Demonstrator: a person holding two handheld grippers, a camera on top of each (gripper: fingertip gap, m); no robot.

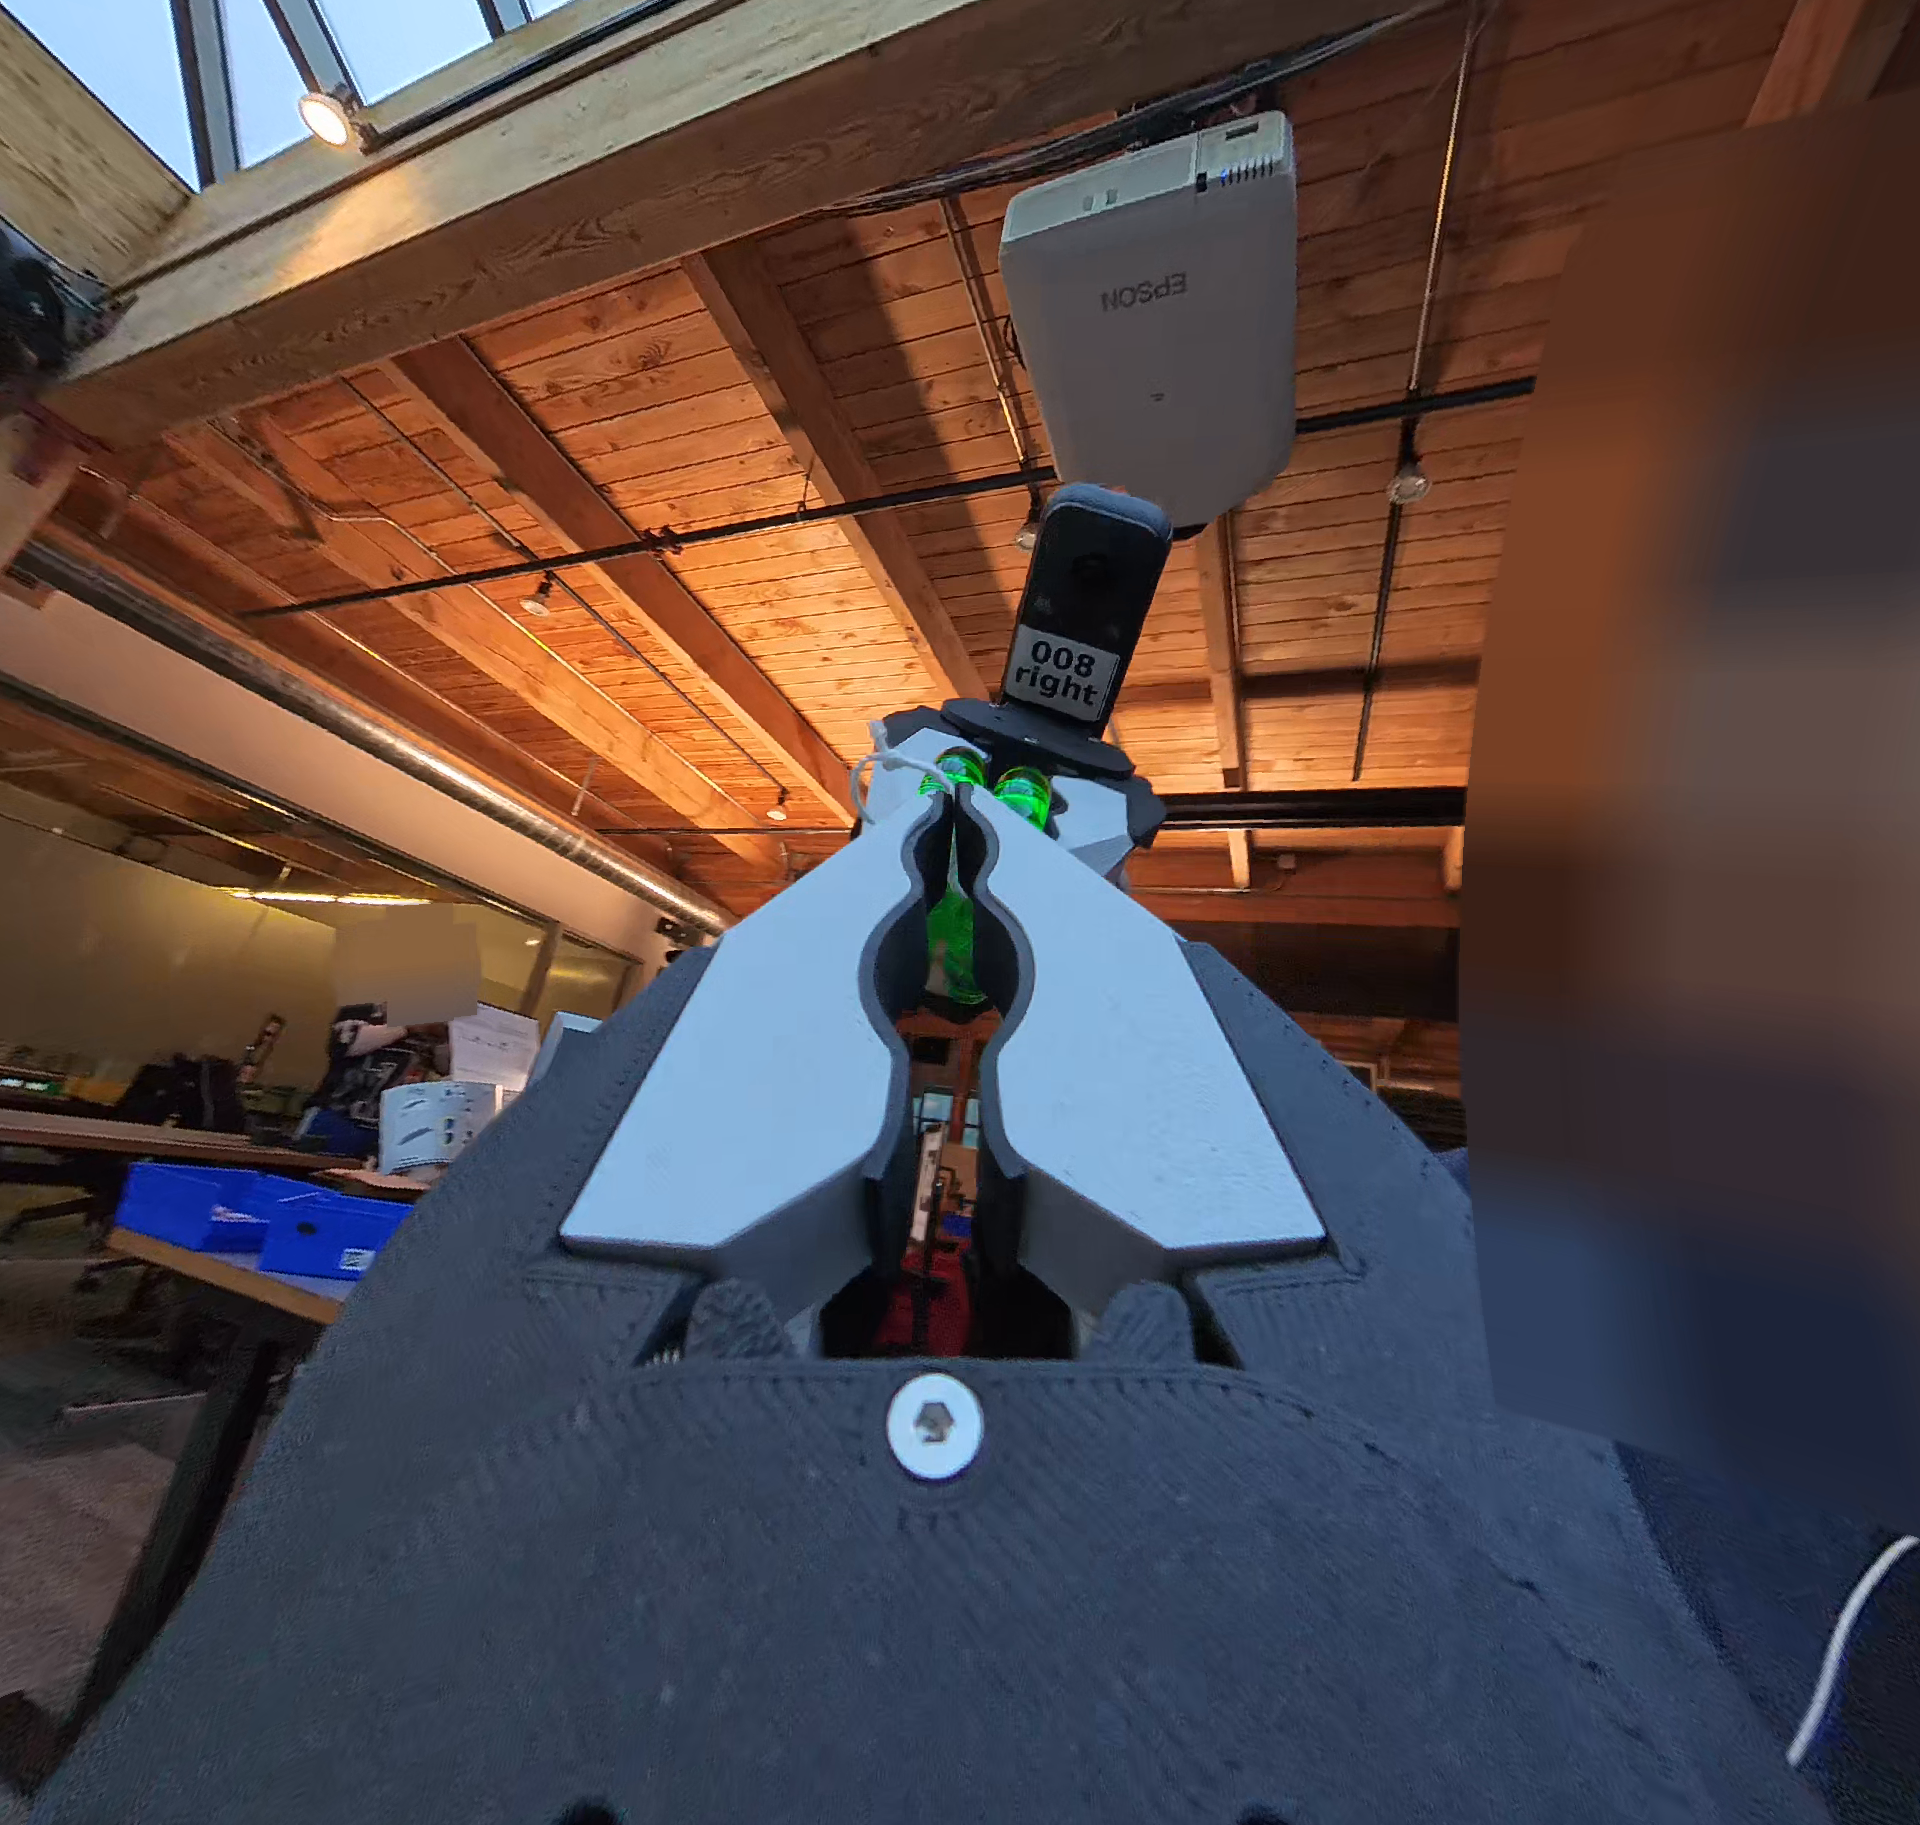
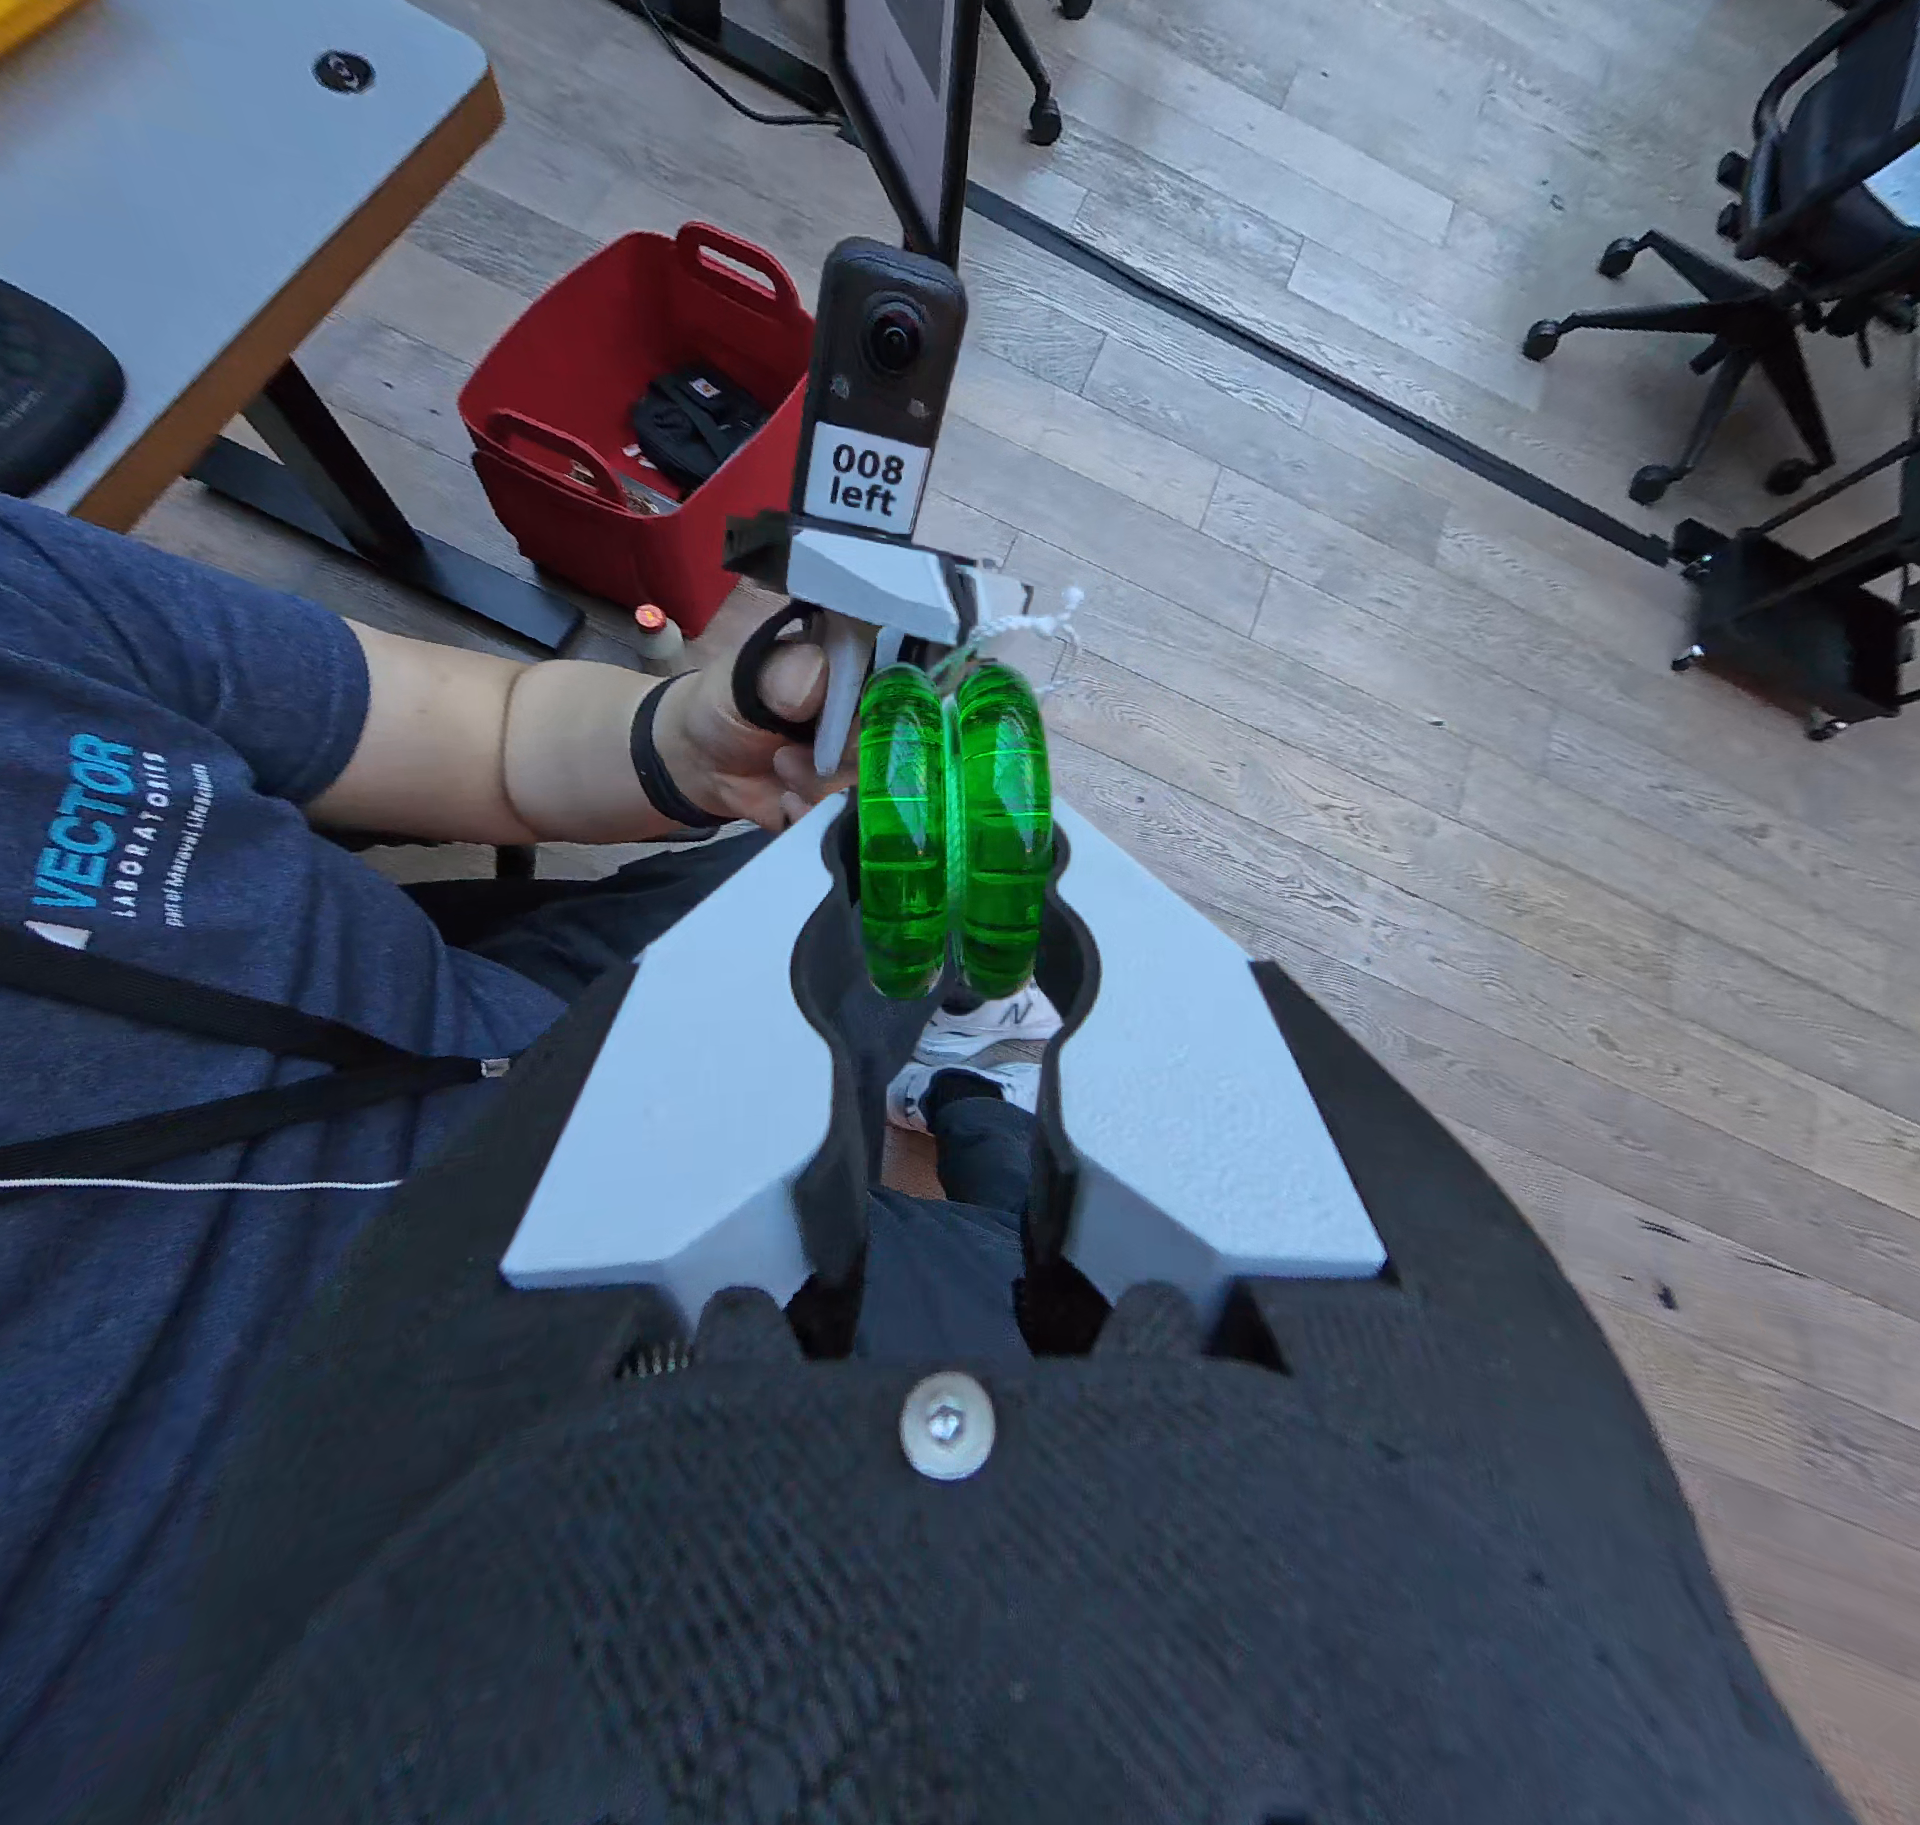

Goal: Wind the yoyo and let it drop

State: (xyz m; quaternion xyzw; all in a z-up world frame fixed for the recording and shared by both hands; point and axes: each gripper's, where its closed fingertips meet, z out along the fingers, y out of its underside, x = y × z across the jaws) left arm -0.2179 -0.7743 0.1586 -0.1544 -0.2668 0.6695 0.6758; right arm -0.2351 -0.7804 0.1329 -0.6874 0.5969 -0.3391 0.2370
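1. Right gripper (image 2: 951, 840), nearest in its own view, is clamped on the green yoyo (image 2: 951, 830), held edge-on between the grey fingers (image 2: 727, 1069).
2. Left gripper (image 1: 951, 819) has its fingertips closed together, the white string (image 1: 883, 767) beside them.
3. Person's hand (image 2: 748, 736) grips the left handle.
4. Red bin (image 2: 582, 445) stands on the wood floor (image 2: 1455, 840) beyond.

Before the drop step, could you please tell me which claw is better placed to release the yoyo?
Right. The right claw is shut on the green yoyo, pointing down over the wooden floor, so opening it should drop it; the left claw, tips closed, seems to pinch the white string.
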